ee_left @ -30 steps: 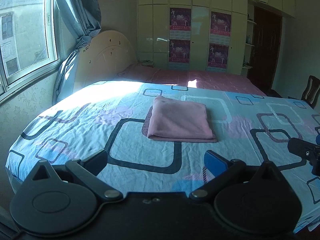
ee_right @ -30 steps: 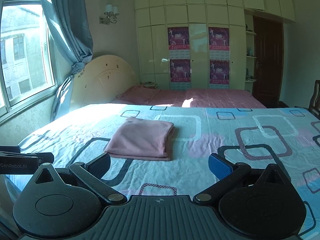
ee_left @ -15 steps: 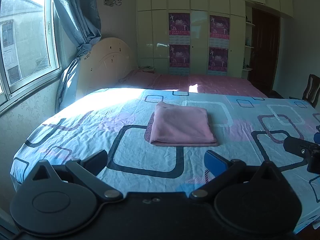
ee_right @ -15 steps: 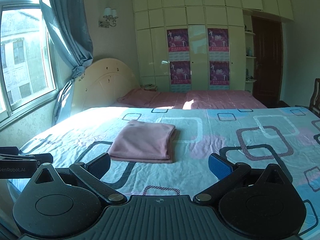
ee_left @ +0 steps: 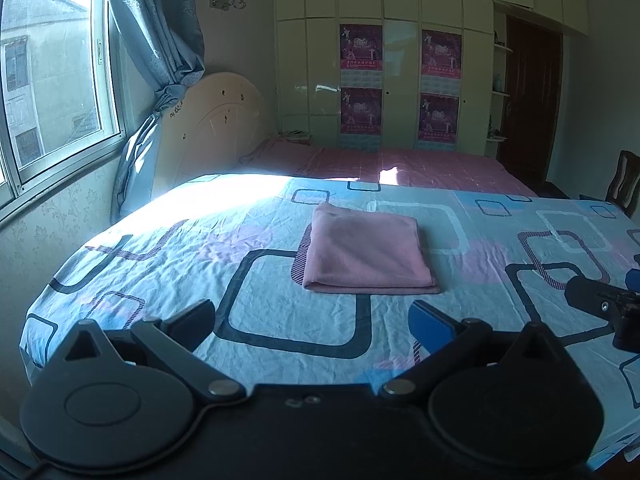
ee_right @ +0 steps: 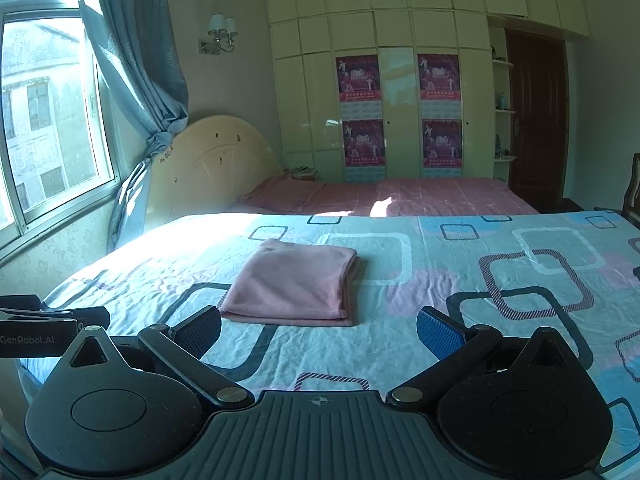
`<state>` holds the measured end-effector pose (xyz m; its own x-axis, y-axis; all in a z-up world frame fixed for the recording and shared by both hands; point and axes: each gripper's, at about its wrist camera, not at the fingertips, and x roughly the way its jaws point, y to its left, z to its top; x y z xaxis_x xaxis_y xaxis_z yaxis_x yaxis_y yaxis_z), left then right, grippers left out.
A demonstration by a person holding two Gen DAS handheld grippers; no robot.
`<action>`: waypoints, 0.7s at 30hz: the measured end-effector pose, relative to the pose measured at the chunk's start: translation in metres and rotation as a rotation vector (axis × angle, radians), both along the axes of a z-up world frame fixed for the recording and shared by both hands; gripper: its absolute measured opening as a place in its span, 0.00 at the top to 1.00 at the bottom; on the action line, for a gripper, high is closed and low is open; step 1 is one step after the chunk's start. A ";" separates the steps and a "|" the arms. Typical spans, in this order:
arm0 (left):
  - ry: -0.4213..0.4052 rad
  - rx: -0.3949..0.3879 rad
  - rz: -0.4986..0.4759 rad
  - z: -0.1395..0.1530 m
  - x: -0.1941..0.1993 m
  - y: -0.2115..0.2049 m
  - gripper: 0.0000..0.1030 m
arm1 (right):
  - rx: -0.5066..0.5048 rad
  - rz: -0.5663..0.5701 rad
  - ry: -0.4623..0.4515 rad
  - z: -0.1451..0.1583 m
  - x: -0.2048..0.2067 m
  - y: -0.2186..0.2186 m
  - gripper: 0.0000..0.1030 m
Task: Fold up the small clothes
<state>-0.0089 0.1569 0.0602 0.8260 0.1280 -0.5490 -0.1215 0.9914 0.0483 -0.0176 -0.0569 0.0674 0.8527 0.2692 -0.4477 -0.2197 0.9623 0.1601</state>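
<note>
Pink cloth (ee_left: 366,254) lies folded at 12 o'clock on the bed (ee_left: 200,256); both grippers' jaws apart, empty; folding looks finished, next only withdrawal

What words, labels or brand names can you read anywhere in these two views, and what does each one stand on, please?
"GenRobot.AI": white lettering on the left gripper body, its first letter cut off at the right wrist view's edge.
Posters on the wardrobe doors: a line of text, too small and blurred to read.
Nothing else legible.

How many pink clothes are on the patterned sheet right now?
1: a folded pink fabric garment lies mid-sheet on the blue patterned bedsheet, ahead of both open grippers. None other visible.
</note>
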 end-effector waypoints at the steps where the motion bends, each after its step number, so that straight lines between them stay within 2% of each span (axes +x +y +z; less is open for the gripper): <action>1: 0.001 0.000 -0.001 0.000 0.000 0.000 0.00 | 0.001 0.000 -0.001 0.000 0.000 0.000 0.00; 21: 0.025 -0.021 -0.012 -0.004 0.011 0.004 0.00 | 0.000 0.006 0.018 -0.007 0.005 0.004 0.00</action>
